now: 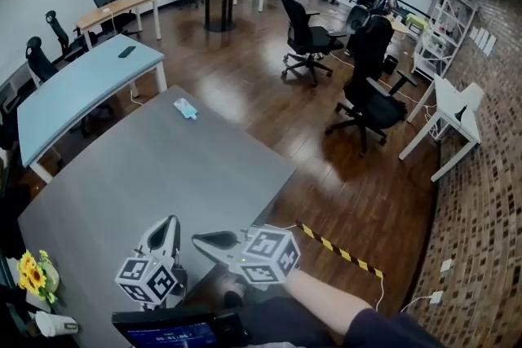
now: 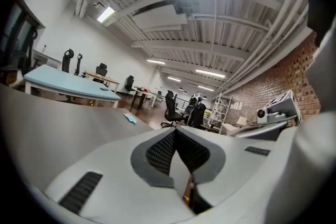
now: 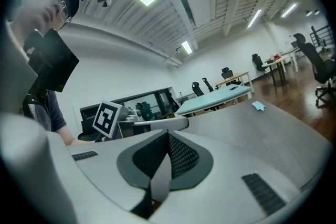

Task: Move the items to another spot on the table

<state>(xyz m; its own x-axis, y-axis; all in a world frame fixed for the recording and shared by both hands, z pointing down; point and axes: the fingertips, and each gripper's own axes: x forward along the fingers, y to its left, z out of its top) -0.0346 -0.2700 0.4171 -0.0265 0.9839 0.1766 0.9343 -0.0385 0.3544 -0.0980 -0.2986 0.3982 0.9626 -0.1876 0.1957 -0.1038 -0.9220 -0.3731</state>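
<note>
A small light-blue packet (image 1: 186,108) lies near the far edge of the grey table (image 1: 147,175); it also shows as a small blue thing in the left gripper view (image 2: 130,119) and the right gripper view (image 3: 258,106). My left gripper (image 1: 172,222) sits low over the near part of the table, jaws shut with nothing between them (image 2: 176,132). My right gripper (image 1: 198,240) is beside it, pointing left, also shut and empty (image 3: 168,136). Both are far from the packet.
A bunch of yellow flowers (image 1: 31,273) and a white roll (image 1: 55,325) sit at the table's near left corner. A dark screen (image 1: 171,332) is at the bottom edge. A light-blue table (image 1: 81,85) stands at the left, office chairs (image 1: 306,33) beyond.
</note>
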